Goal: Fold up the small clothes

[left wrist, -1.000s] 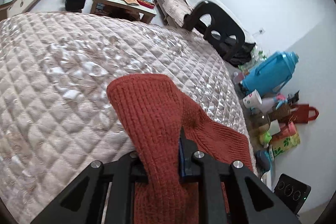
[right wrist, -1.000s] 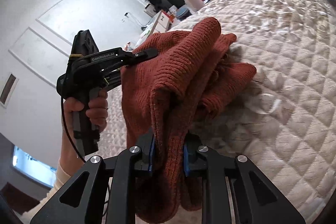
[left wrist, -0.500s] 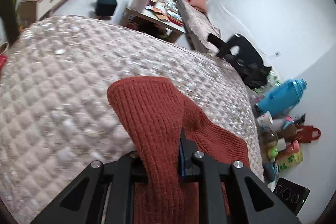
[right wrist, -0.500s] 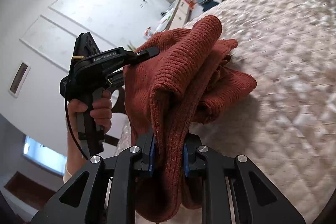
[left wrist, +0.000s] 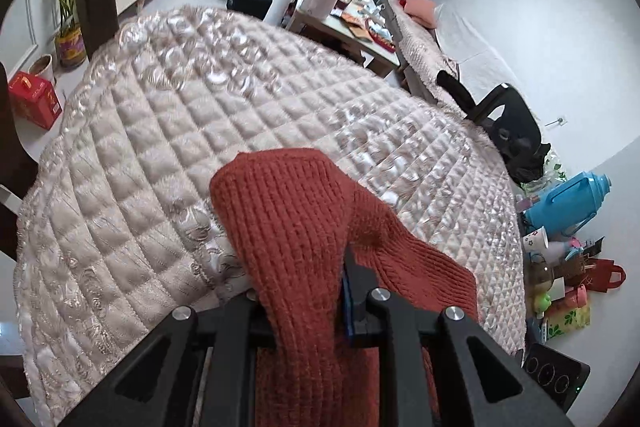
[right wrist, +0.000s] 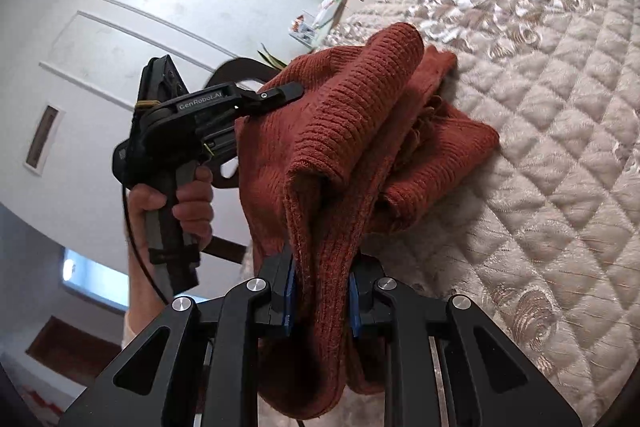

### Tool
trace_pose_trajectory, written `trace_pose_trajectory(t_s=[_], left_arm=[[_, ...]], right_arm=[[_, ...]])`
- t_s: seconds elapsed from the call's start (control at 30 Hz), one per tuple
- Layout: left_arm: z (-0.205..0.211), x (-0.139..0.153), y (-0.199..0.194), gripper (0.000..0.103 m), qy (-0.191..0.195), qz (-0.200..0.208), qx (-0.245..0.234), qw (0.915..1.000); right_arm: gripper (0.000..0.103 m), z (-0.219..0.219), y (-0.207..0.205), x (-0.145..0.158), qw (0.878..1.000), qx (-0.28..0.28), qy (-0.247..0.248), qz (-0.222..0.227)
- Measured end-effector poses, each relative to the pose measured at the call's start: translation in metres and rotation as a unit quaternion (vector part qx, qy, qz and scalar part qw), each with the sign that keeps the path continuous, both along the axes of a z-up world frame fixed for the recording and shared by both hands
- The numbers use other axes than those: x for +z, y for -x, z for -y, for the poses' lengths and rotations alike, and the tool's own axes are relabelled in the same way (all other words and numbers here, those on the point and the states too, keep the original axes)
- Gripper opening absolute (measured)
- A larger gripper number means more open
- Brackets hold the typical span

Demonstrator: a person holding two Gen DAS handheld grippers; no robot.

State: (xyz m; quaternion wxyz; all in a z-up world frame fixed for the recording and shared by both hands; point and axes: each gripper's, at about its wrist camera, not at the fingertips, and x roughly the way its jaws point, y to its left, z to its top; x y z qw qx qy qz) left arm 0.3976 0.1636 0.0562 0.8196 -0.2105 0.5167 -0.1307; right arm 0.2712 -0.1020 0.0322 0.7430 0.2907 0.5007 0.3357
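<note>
Right wrist: sweater [right wrist: 360, 131] between both grippers

left tongs [left wrist: 304, 291] closed on rust knit garment [left wrist: 288, 223] | garment held bunched above quilted beige bed [left wrist: 168, 115], a fold draped to the right | blue thermos [left wrist: 568, 203] seen on floor at far right | dark chair [left wrist: 508, 119] beyond bed

The knitted garment [left wrist: 292, 227] lies bunched on the near edge of the quilted bed [left wrist: 180, 131], part of it hanging off toward the viewer. The left tool [right wrist: 280, 93] grips it at the left, the right tool [right wrist: 322, 301] at the near fold. Beyond the bed stands a low table [left wrist: 352, 27]; a chair [left wrist: 508, 115] stands at its far right.
</note>
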Motion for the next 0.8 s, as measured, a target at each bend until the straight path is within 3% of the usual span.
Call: trace_pose_trajectory(t_s=[0.17,0.37,0.5,0.73,0.8], left_arm=[[0.001,-0.018,-0.003,0.021,-0.009,-0.015,-0.004,0.9998],[-0.003,-0.029,-0.009,0.031,-0.005,-0.024,0.005,0.9997],[-0.007,-0.035,-0.012,0.051,-0.014,-0.028,0.015,0.9994],[-0.017,-0.041,-0.006,0.067,0.014,-0.033,0.019,0.9992],[-0.019,-0.034,0.001,0.071,0.014,-0.018,0.015,0.9996]], right_arm=[[0.021,-0.001,-0.002,-0.022,0.999,-0.005,0.016,-0.027],[0.022,0.001,0.008,-0.033,0.998,-0.011,0.030,-0.045],[0.023,-0.003,0.015,-0.035,0.998,-0.011,0.042,-0.042],[0.032,0.002,0.019,-0.025,0.998,0.001,0.061,-0.029],[0.037,0.007,0.017,-0.016,0.998,-0.004,0.066,-0.004]])
